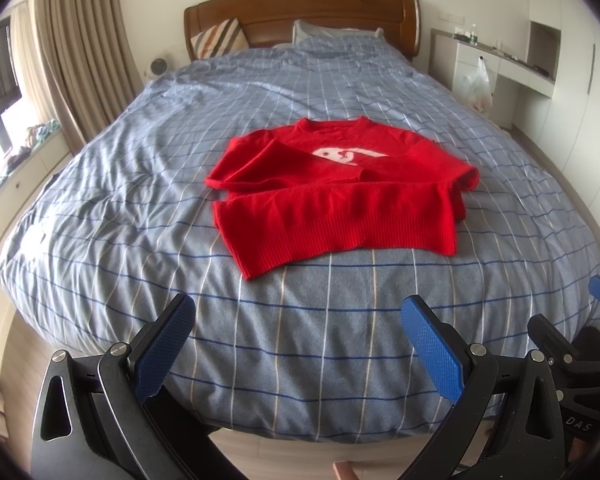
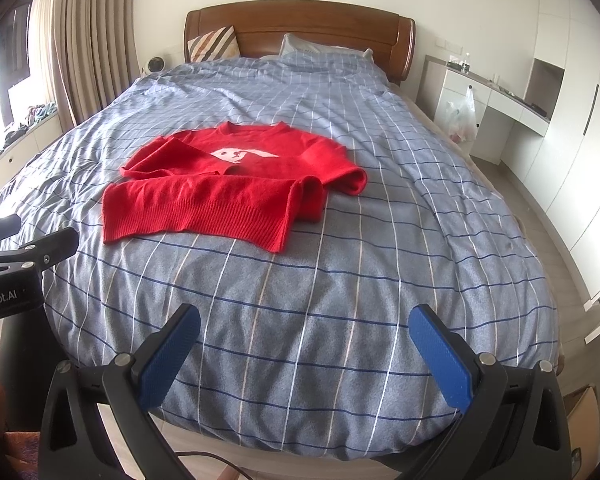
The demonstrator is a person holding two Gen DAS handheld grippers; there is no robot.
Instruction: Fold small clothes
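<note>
Blue-padded fingers of the left gripper are shown at the bottom of the left wrist view, spread wide with nothing held between them; both pads are seen above the foot end of the bed. Part of the right gripper is visible at the lower right edge of that frame. In the right wrist view, the right gripper is likewise shown at the bottom of the frame, its fingers parted and empty, while a black portion of the left gripper is seen at the left edge.

Beyond the grippers, a blue checked duvet is spread over the whole bed and is creased toward the left of the frame. A red sweater is laid flat on the duvet, at mid-frame in the left wrist view and left of centre in the right wrist view. Its ribbed hem is turned toward the cameras and its neckline toward the top of the frame; both sleeves are folded across the front, partly covering a white motif.

At the upper centre, a striped cushion and a pillow are propped against a wooden headboard. Beige curtains are hung at the upper left, and a white desk unit with a plastic bag is placed at the upper right.
</note>
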